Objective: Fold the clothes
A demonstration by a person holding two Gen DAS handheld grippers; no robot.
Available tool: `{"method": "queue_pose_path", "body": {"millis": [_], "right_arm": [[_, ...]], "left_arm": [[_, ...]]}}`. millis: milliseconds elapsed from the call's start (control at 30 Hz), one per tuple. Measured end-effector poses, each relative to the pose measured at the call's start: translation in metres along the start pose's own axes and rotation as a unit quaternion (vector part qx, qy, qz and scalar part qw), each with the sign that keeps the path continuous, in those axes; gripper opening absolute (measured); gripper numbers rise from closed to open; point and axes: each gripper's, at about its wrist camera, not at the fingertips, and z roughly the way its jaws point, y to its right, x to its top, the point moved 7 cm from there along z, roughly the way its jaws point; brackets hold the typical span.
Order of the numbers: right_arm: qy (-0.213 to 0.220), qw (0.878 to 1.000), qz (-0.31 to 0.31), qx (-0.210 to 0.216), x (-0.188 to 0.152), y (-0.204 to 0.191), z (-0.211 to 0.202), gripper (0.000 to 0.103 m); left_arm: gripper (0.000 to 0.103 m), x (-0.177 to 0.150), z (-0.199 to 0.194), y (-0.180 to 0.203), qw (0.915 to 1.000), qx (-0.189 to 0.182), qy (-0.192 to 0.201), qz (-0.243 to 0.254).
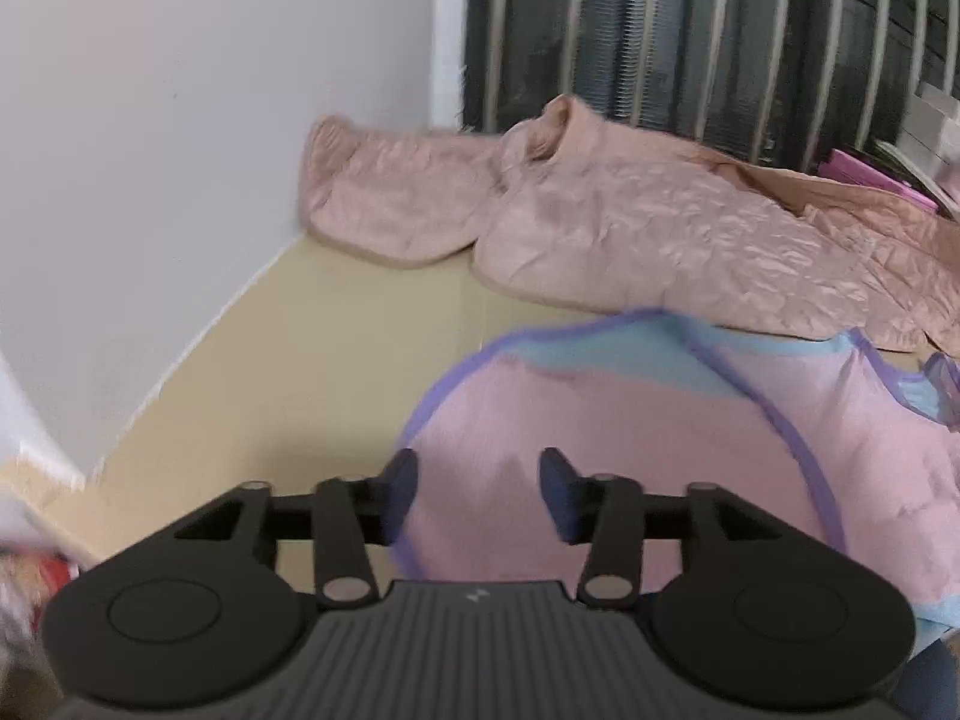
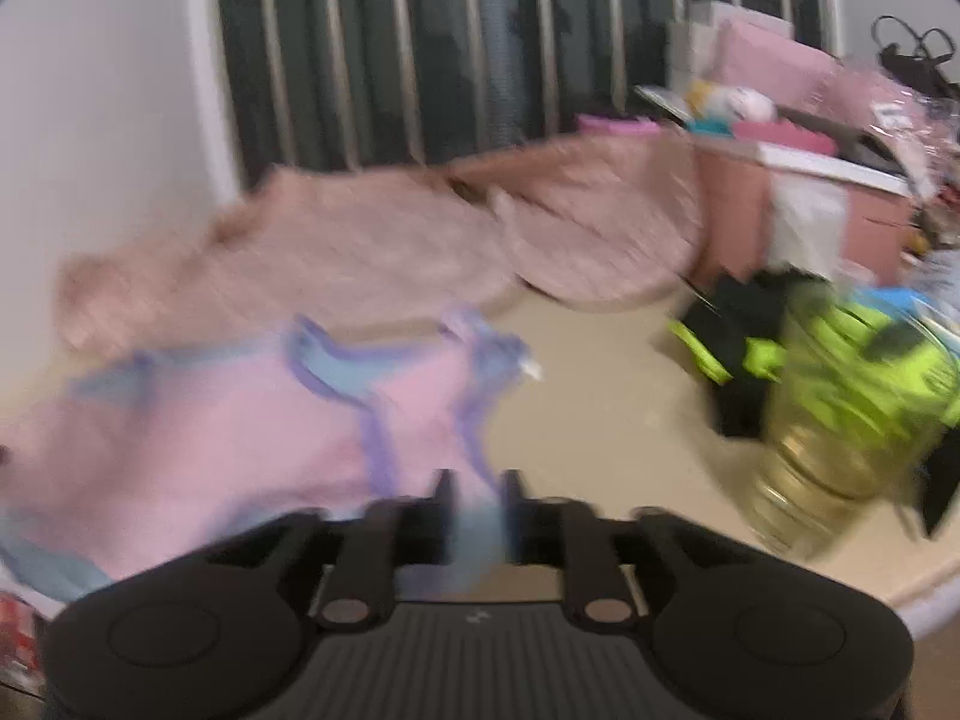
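Note:
A pink top with purple trim and blue lining (image 1: pixel 660 438) lies on the beige table (image 1: pixel 288 360). My left gripper (image 1: pixel 480 492) is open above the top's left edge, with nothing between its fingers. In the blurred right wrist view the same pink top (image 2: pixel 210 438) spreads to the left. My right gripper (image 2: pixel 477 510) is shut on a fold of the top's pale blue and pink cloth at its lower right edge.
A peach quilted jacket (image 1: pixel 630 222) lies spread at the back of the table, also shown in the right wrist view (image 2: pixel 372 246). A green and black garment (image 2: pixel 840 372), a clear bottle (image 2: pixel 798 468) and pink boxes (image 2: pixel 810 180) crowd the right side. A wall (image 1: pixel 180 150) borders the left.

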Motion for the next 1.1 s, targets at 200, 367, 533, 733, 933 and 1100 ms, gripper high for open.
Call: {"method": "queue_pose_path", "body": {"millis": [200,367,533,733,933,1100], "right_arm": [[-0.046,0.999,-0.009,0.023,-0.003,-0.023,0.057,0.003],[-0.032,0.999,-0.004,-0.035,-0.018,-0.001,0.029,0.003],[-0.061,0.997,-0.020,-0.051,-0.029,0.015,0.013,0.012],[-0.038,0.999,0.010,-0.037,-0.004,0.019,0.034,0.050],[-0.024,0.999,0.030,-0.003,0.012,0.012,0.056,0.034],[-0.036,0.999,-0.006,-0.018,0.003,-0.002,0.064,0.030]], "left_arm": [[0.044,-0.004,0.021,0.035,0.9985,-0.020,-0.015,0.049],[0.040,-0.018,0.026,0.039,0.9982,-0.026,-0.028,0.046],[0.040,-0.012,0.022,0.035,0.9985,-0.035,-0.032,0.029],[0.041,-0.008,0.011,0.074,0.9944,-0.096,-0.029,0.033],[0.049,-0.014,0.008,0.138,0.9826,-0.172,-0.038,0.059],[0.054,-0.014,0.022,0.150,0.9836,-0.168,-0.047,0.044]]}}
